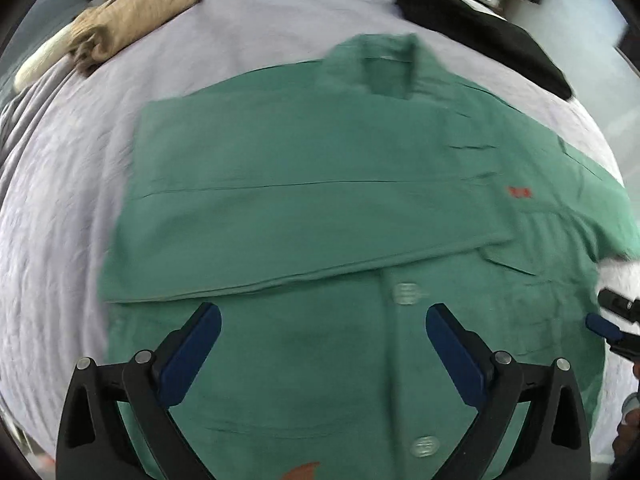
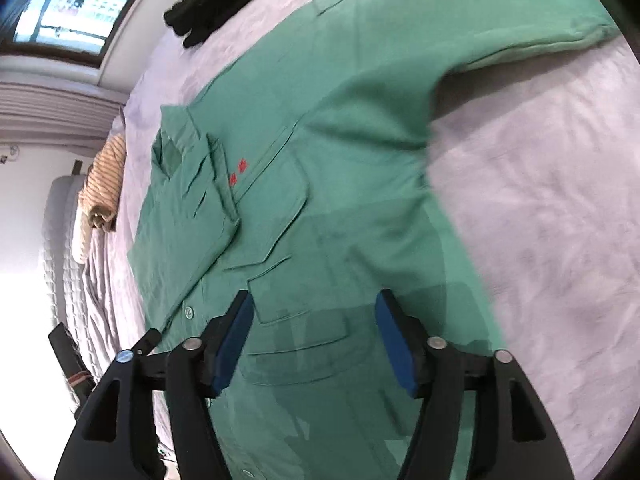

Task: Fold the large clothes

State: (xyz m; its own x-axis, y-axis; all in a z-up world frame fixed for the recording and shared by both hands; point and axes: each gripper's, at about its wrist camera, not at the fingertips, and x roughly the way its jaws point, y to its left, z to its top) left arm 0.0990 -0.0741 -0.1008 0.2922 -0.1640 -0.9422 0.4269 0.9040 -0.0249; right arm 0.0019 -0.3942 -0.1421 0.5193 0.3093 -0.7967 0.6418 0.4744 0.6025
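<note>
A large green button shirt (image 1: 320, 184) lies face up on the pale lilac bed sheet (image 1: 60, 208). One sleeve is folded flat across its chest. The other sleeve (image 2: 500, 36) stretches out to the side in the right wrist view. My left gripper (image 1: 322, 316) is open and empty, hovering over the shirt's lower front near the buttons. My right gripper (image 2: 314, 304) is open and empty above the shirt's (image 2: 320, 160) chest pocket. Its blue fingertip also shows at the right edge of the left wrist view (image 1: 600, 325).
A folded tan striped garment (image 1: 132, 16) lies at the far left of the bed, and it also shows in the right wrist view (image 2: 102, 184). A black garment (image 1: 480, 28) lies beyond the collar. A window (image 2: 72, 4) and a white padded headboard (image 2: 56, 240) border the bed.
</note>
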